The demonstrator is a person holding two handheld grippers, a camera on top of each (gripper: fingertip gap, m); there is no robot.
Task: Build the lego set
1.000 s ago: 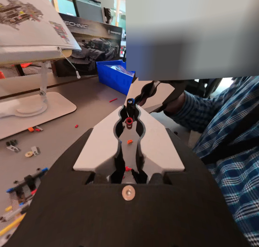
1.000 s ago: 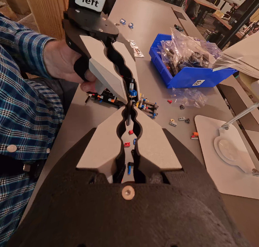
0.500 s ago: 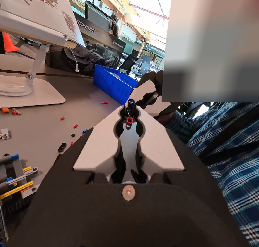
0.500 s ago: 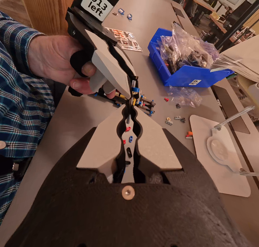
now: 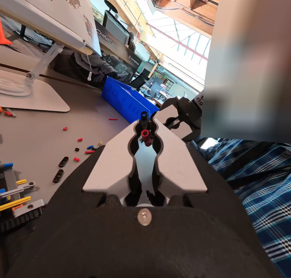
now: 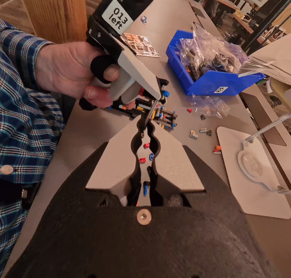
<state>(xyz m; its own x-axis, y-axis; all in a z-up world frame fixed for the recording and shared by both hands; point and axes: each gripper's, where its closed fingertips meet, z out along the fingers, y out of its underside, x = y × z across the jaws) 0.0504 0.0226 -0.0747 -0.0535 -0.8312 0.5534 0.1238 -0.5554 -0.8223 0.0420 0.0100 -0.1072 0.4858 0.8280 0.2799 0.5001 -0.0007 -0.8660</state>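
Where grey table (image 6: 88,133) spreads, loose lego bits (image 6: 142,159), blue bin (image 6: 209,84), workshop bkgd.

Matt grey plastic fingers (image 6: 166,157) with a faintly grainy face meet a rough black printed body fastened by a bright metal screw (image 6: 143,216). The bench (image 6: 166,13) is smooth, dull grey laminate, beside a grained wooden post (image 6: 53,13). A glossy blue plastic bin (image 6: 211,83) holds crinkled clear plastic bags (image 6: 209,50). Small shiny plastic lego pieces (image 5: 76,159) lie scattered. The person's sleeve (image 6: 20,75) is soft checked cloth. A smooth white stand base (image 5: 39,97) carries glossy printed paper pages (image 5: 52,10).
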